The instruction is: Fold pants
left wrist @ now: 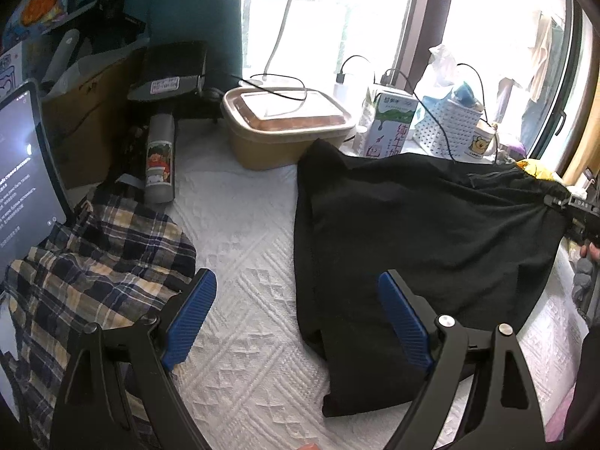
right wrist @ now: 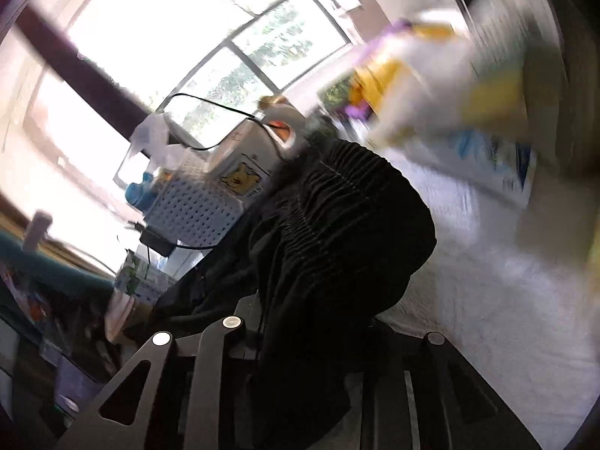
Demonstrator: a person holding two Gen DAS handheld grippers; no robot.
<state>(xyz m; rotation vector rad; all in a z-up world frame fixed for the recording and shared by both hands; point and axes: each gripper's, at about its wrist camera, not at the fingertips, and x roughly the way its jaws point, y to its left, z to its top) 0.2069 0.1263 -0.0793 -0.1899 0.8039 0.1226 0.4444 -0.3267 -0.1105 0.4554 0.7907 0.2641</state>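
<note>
Black pants lie on the white quilted bed cover, their right side lifted. My left gripper is open and empty, hovering over the cover by the pants' left edge; its blue pads stand wide apart. My right gripper shows at the far right of the left wrist view, shut on the pants' waistband and holding it up. In the blurred right wrist view the gathered elastic waistband bunches between my right gripper's fingers, which it hides.
Plaid pants lie crumpled at left beside a tablet. A grey bottle, a brown lidded box, a milk carton and a white basket with cables line the window side.
</note>
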